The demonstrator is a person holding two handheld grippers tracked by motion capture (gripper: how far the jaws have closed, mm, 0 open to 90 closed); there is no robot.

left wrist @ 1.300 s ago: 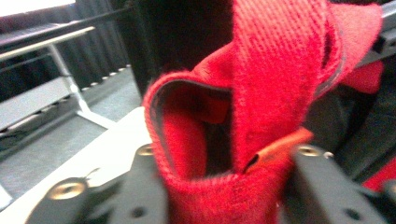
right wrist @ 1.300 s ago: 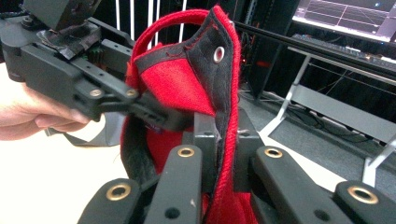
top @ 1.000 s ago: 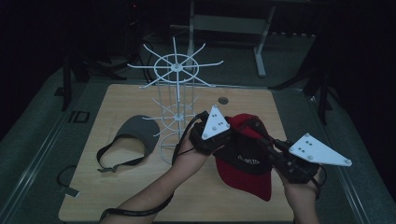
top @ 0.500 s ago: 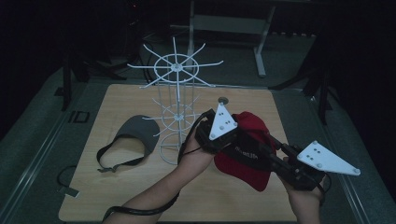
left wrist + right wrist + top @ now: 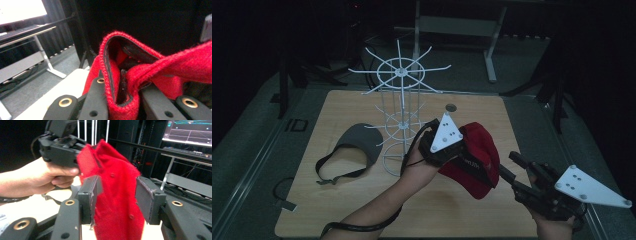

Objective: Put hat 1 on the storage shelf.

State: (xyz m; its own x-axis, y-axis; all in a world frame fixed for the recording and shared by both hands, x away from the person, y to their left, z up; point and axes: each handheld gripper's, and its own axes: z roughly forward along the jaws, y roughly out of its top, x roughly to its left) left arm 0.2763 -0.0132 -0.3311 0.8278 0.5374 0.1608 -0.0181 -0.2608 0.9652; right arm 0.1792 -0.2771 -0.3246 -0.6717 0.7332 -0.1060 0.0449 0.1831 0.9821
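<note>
I find the red cap (image 5: pixel 474 157) held clear of the worktop (image 5: pixel 337 210), just to the right of the white wire rack (image 5: pixel 401 107). My left gripper (image 5: pixel 447 150) is clamped on the cap's folded rim; the left gripper view shows red fabric (image 5: pixel 120 95) bunched tight between the jaws. My right gripper (image 5: pixel 512 167) stands to the right of the rack, beyond the cap. Its jaws have just been opening, and in the right gripper view they stand apart with the cap (image 5: pixel 115 195) hanging between the pads (image 5: pixel 146 197), neither pressing on it.

Judgement: the step in hand is the handover to a single grip, ahead of hanging the cap on a rack arm. The next move calls for backing the right gripper clear of the cloth. A grey visor (image 5: pixel 357 142) lies left of the rack.
</note>
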